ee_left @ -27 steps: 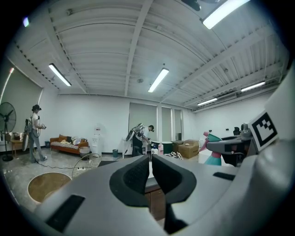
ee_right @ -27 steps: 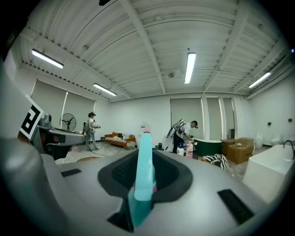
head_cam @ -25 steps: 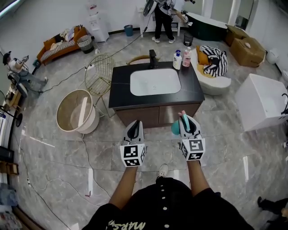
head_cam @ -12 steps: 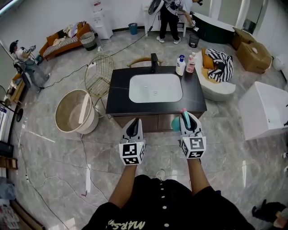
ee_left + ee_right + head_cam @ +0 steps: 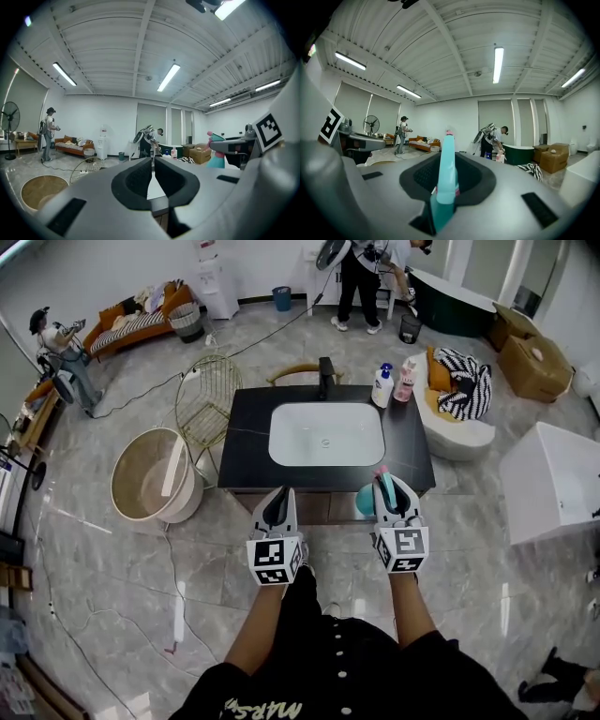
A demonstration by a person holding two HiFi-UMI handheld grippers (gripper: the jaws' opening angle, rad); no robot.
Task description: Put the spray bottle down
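A teal spray bottle [image 5: 367, 499] with a pink collar sits between the jaws of my right gripper [image 5: 388, 489], which is shut on it. In the right gripper view the spray bottle [image 5: 446, 174] stands upright in the right gripper [image 5: 447, 187]. My left gripper [image 5: 279, 503] is shut and holds nothing; its black pads [image 5: 136, 180] almost meet in the left gripper view, where the spray bottle [image 5: 216, 153] shows at the right. Both grippers hang side by side at the front edge of a black vanity counter [image 5: 246, 442] with a white sink [image 5: 325, 435].
A black faucet [image 5: 325, 371] and two bottles [image 5: 382, 385] stand at the counter's back. A beige round tub [image 5: 122, 486] and a gold wire stand [image 5: 204, 395] are to the left, a white bathtub [image 5: 553, 474] to the right. Cables cross the floor. People [image 5: 361, 277] stand far behind.
The vanity has come nearer in the head view. Both grippers have moved forward together to its front edge. The right gripper's hold on the bottle is unchanged.
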